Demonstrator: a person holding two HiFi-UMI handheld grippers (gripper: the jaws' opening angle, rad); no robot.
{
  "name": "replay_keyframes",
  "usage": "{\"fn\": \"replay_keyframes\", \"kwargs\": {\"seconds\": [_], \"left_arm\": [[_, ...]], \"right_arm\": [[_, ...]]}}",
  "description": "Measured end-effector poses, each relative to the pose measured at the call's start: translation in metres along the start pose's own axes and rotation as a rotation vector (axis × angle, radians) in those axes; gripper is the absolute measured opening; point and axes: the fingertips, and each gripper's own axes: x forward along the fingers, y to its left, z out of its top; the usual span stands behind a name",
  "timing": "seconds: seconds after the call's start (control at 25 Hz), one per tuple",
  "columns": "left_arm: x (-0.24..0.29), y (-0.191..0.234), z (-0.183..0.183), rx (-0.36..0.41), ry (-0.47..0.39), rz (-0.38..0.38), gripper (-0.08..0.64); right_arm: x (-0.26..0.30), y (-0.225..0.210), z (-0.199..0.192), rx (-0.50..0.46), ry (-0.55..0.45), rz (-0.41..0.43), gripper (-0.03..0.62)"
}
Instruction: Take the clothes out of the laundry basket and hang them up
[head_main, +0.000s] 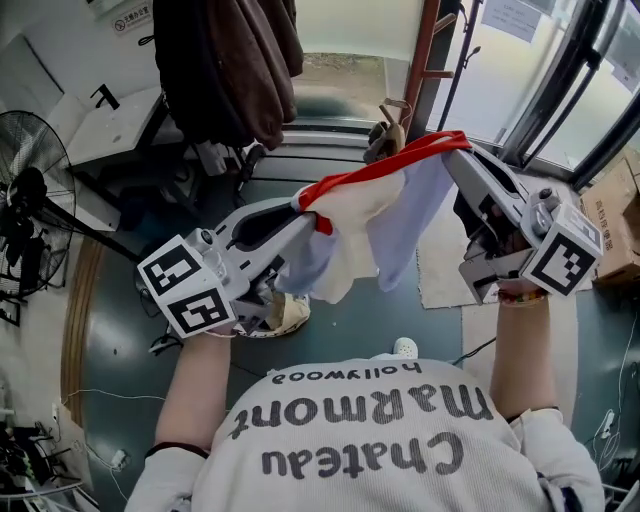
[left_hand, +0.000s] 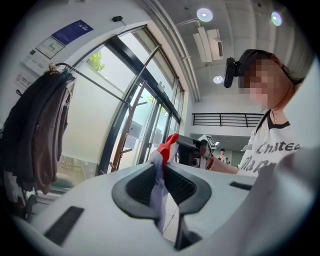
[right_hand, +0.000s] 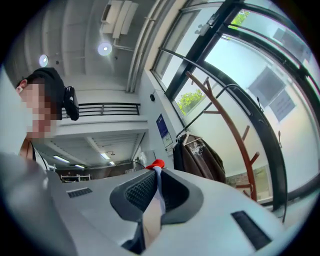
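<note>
A pale white and lilac garment (head_main: 372, 232) with a red trim hangs stretched between both grippers at chest height in the head view. My left gripper (head_main: 303, 207) is shut on the trim's left end. In the left gripper view its jaws (left_hand: 162, 172) pinch the pale cloth (left_hand: 160, 192), and the red edge sticks out past the tips. My right gripper (head_main: 456, 148) is shut on the trim's right end. The right gripper view shows that gripper (right_hand: 155, 179) with cloth (right_hand: 152, 212) squeezed between its pads. A woven basket (head_main: 288, 316) peeks out below the left gripper, mostly hidden.
Dark brown jackets (head_main: 226, 66) hang on a rack ahead at the upper left. A wooden coat stand (head_main: 424, 62) rises by the glass doors. A black fan (head_main: 28, 205) stands at the left, a cardboard box (head_main: 617, 226) at the right, a pale mat (head_main: 440, 272) on the floor.
</note>
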Motion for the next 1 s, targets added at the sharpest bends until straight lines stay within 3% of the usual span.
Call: {"fn": "replay_keyframes", "kwargs": {"seconds": [0.12, 0.28, 0.48, 0.8, 1.0], "left_arm": [[0.014, 0.002, -0.007, 0.003, 0.015, -0.03, 0.066], [0.075, -0.023, -0.009, 0.011, 0.049, -0.083, 0.074], [0.144, -0.047, -0.009, 0.009, 0.069, -0.142, 0.069], [0.241, -0.051, -0.015, -0.051, 0.001, -0.073, 0.034], [0.276, -0.055, -0.016, -0.007, -0.02, 0.007, 0.032]], "right_arm": [[-0.011, -0.008, 0.012, -0.07, -0.005, -0.087, 0.037], [-0.056, -0.044, 0.05, -0.143, -0.008, -0.161, 0.037], [-0.109, -0.088, 0.089, -0.153, -0.038, -0.213, 0.037], [-0.185, -0.138, 0.134, -0.19, -0.056, -0.191, 0.037], [-0.223, -0.171, 0.14, -0.217, -0.031, -0.193, 0.037]]}}
